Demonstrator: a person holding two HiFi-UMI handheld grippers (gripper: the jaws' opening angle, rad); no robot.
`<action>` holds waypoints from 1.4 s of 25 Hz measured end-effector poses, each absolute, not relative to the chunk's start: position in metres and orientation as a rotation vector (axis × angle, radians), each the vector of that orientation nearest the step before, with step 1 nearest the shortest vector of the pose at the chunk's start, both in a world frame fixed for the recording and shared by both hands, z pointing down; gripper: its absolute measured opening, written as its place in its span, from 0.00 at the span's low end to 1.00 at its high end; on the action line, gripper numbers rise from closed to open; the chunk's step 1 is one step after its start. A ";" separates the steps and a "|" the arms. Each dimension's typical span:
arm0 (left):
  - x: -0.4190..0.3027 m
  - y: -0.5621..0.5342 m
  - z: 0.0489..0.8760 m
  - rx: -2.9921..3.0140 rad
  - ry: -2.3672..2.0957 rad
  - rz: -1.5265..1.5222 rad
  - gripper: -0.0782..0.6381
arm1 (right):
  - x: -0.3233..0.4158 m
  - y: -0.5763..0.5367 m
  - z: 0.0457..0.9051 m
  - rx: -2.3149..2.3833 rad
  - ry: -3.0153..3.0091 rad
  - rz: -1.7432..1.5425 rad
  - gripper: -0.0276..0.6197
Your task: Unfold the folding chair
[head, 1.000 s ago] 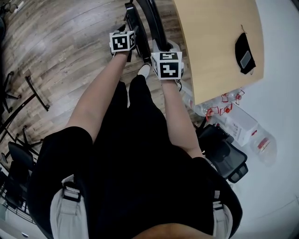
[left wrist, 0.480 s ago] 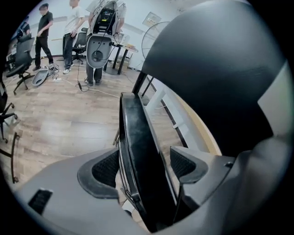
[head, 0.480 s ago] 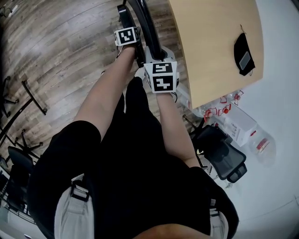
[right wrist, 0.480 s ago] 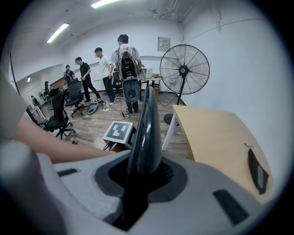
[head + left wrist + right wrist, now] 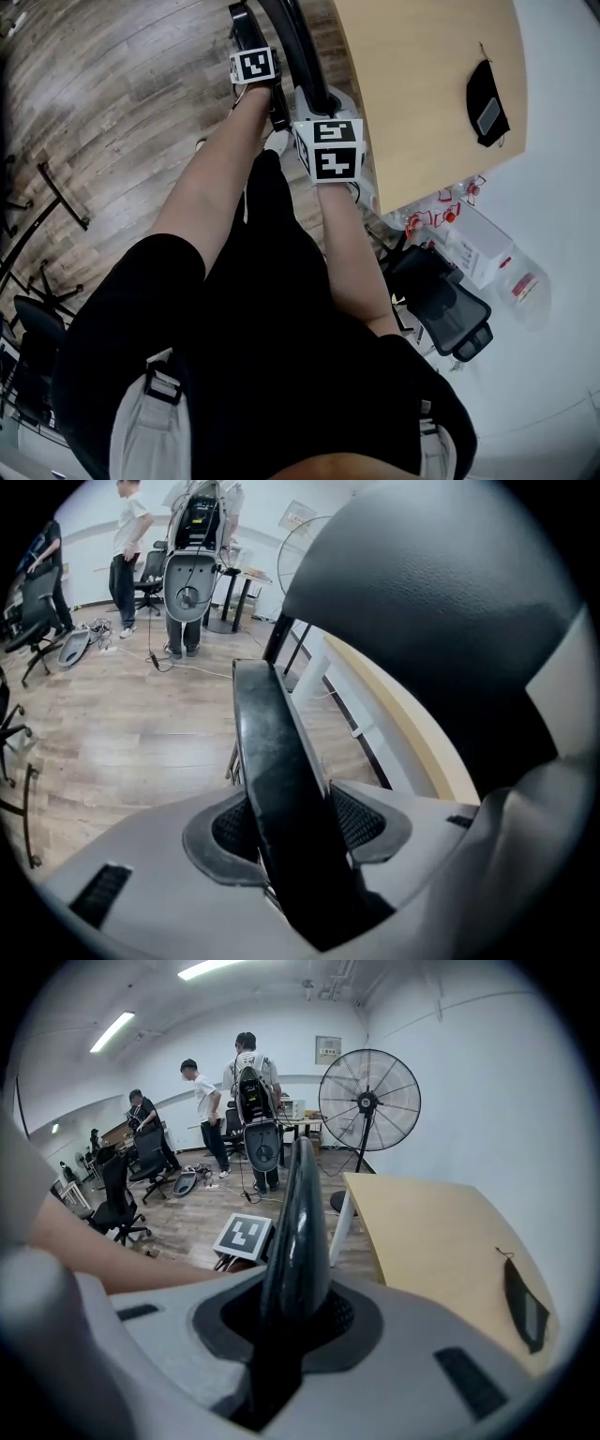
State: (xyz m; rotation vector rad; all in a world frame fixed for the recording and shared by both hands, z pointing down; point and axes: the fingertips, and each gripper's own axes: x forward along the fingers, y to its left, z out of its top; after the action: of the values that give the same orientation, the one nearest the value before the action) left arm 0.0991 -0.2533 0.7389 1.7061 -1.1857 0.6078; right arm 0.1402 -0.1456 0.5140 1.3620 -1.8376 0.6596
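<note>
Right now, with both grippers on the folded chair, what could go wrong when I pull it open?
1. The left gripper has just been closing on a thin edge of the folding chair. That new grip may slip under a pull.
2. The table stands right beside the right gripper, so a swinging frame could strike it.
3. The white shoe sits close by the chair, and a leg might land on it.

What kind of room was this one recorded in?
Probably an office-style lab or workroom. It has a wooden desk, wheeled office chairs and a big pedestal fan, and several people stand about on a plank floor under strip lights.
</note>
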 end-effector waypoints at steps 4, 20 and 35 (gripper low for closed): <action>0.091 -0.246 0.734 1.670 -1.166 0.607 0.39 | 0.153 -0.148 0.515 1.367 -1.838 0.696 0.15; 0.039 -0.230 0.745 1.665 -1.092 0.520 0.38 | 0.124 -0.139 0.517 1.286 -1.894 0.683 0.15; -0.023 -0.217 0.760 1.700 -1.022 0.406 0.38 | 0.101 -0.135 0.526 1.280 -1.885 0.694 0.15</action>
State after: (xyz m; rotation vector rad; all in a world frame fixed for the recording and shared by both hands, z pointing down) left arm -0.0226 -0.2174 0.7603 1.7003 -1.0223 0.4056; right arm 0.1012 -0.1347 0.5257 1.2798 -1.8849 0.6943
